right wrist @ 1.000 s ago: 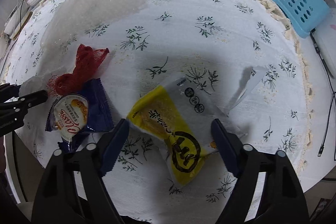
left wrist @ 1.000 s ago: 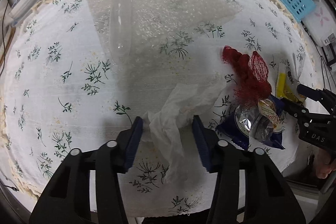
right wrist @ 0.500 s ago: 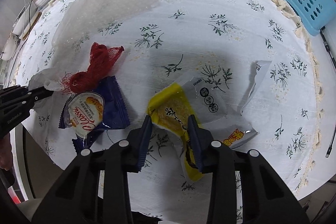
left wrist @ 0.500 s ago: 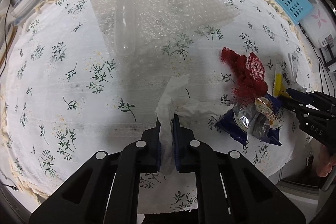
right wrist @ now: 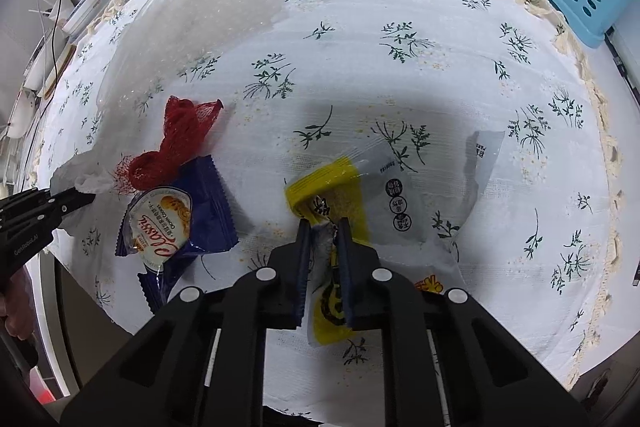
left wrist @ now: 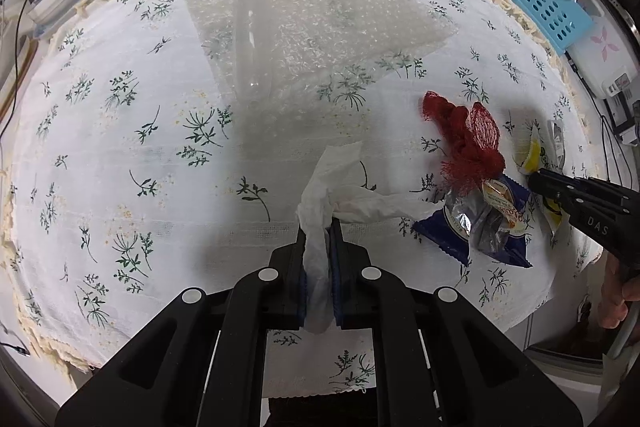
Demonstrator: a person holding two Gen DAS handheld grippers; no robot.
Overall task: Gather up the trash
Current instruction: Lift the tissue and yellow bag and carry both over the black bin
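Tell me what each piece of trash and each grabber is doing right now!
left gripper: shut on the white tissue.
white tissue: pinched, crumpled.
right gripper: shut on the yellow wrapper.
yellow wrapper: pinched, creased.
blue cookie wrapper: torn open, lying flat.
red mesh bag: bunched, loose.
bubble wrap: lying flat.

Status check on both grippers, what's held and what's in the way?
Left gripper shut on crumpled white tissue. Right gripper shut on yellow snack wrapper. Red mesh net and blue cookie packet lie loose between them, nothing blocking.
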